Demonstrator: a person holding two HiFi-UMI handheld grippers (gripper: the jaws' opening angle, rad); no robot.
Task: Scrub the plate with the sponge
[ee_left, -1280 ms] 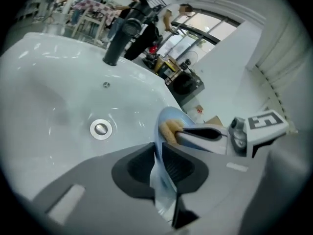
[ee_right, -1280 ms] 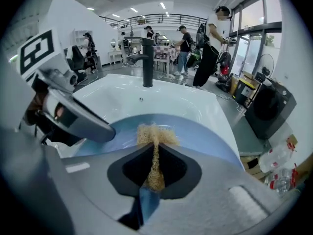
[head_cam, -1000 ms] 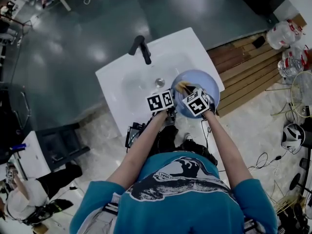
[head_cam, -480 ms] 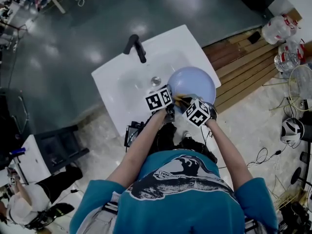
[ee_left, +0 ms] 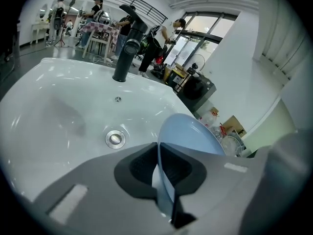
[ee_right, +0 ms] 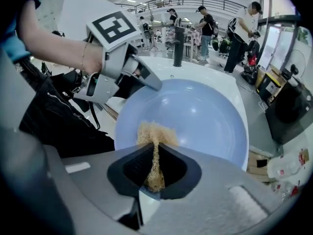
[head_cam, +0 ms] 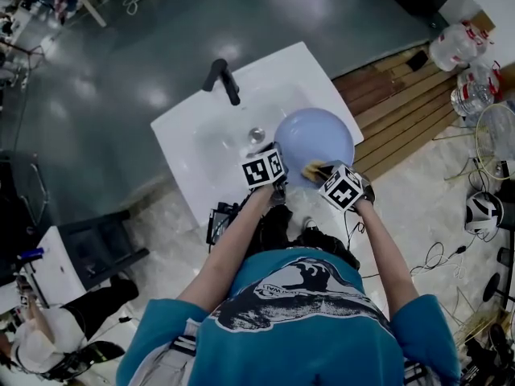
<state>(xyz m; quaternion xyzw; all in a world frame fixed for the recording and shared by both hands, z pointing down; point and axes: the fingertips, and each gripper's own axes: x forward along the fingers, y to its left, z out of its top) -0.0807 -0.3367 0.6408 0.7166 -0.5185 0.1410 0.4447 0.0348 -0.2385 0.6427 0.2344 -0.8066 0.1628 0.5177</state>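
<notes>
The left tool (ee_left: 159,153) was clamped on the rim of the blue plate (head_cam: 318,139). Its jaws had just been closing a little tighter, with the plate's edge between them. It held the dish tilted above the right side of the white sink (head_cam: 201,135), part of the plate jutting past the sink's edge. The right tool (ee_right: 156,148) was shut on a tan fibrous sponge (ee_right: 155,133), whose frayed end lay against the plate's hollow face, just inside the rim nearest the person.

From that sponge, nearly all the bare face spread away forward, toward the faucet (head_cam: 225,77). I judged that the next stroke would need to run outward across the dish. The right hand was the one placed to do it, while the left only steadied.

The left gripper view showed the plate edge-on, a thin line in the jaws, with the drain (ee_left: 115,138) beyond, but it showed no sponge. The right gripper view gave the open face, the sponge on it, and the left tool biting the rim at upper left. Only the head view showed where the plate hung over the sink.
</notes>
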